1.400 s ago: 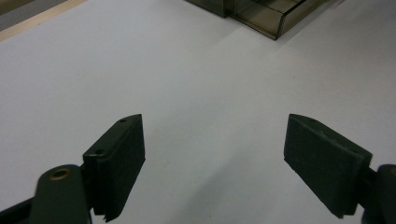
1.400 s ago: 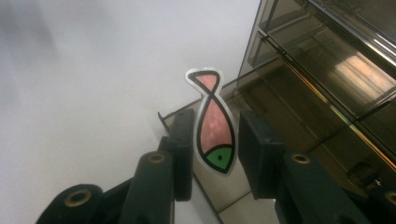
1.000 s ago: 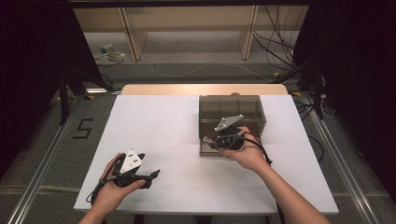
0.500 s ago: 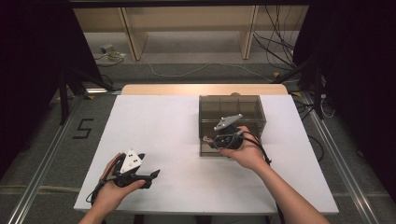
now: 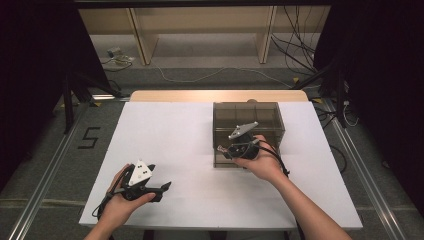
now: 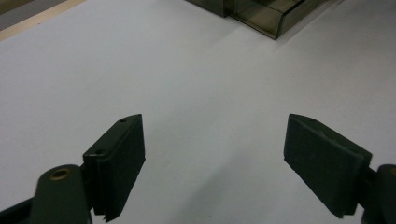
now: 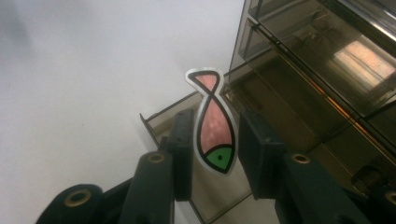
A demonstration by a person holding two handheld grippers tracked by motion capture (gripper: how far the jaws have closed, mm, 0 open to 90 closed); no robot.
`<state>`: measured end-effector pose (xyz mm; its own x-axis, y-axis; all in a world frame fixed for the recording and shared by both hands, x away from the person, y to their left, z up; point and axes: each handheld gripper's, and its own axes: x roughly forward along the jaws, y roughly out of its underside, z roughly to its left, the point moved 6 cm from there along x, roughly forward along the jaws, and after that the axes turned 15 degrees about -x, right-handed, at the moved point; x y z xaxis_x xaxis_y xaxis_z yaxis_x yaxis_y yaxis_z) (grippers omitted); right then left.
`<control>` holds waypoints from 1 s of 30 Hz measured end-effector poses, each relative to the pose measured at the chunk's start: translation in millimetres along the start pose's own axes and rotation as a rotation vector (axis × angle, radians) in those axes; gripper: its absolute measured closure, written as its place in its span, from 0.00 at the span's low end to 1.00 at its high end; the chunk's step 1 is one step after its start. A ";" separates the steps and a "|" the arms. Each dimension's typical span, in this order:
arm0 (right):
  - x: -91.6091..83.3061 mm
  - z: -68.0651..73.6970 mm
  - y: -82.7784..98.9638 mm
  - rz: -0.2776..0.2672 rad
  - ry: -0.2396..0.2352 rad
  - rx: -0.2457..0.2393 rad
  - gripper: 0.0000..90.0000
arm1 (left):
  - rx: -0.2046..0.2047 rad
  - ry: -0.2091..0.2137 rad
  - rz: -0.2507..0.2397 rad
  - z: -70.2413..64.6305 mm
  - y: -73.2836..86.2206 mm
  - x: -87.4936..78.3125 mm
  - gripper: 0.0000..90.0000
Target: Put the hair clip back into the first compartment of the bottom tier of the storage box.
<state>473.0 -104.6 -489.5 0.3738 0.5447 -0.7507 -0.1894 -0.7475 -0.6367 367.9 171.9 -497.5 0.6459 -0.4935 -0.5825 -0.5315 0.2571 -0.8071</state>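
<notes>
Pink fish card [image 7: 212,133] | between right claw [image 7: 215,154] pads | contact unclear

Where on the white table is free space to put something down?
The white table is bare between the left gripper and the smoky transparent drawer box, and along its far left edge. It is crowded at the box front, where the right gripper holds a pink-and-green fish-shaped piece over an open drawer.

No visible change across the frames: the right gripper [image 5: 226,149] sits at the same spot by the smoky box [image 5: 248,116] near the tabletop's far edge, the left gripper [image 5: 161,189] near the front-left corner, same poses.
</notes>
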 end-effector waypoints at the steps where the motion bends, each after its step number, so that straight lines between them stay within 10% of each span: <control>1: 0.3 0.0 0.0 0.001 -0.001 0.001 0.75 | 0.002 0.000 0.000 0.1 -0.1 0.0 0.23; 30: 11.7 -2.0 6.2 0.067 -0.005 0.029 0.75 | -0.005 0.000 -0.003 0.1 0.0 0.1 0.23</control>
<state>478.1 -103.7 -501.9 0.3550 0.4959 -0.7925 -0.2403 -0.7708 -0.5900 368.0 171.9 -497.6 0.6473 -0.4942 -0.5802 -0.5322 0.2519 -0.8083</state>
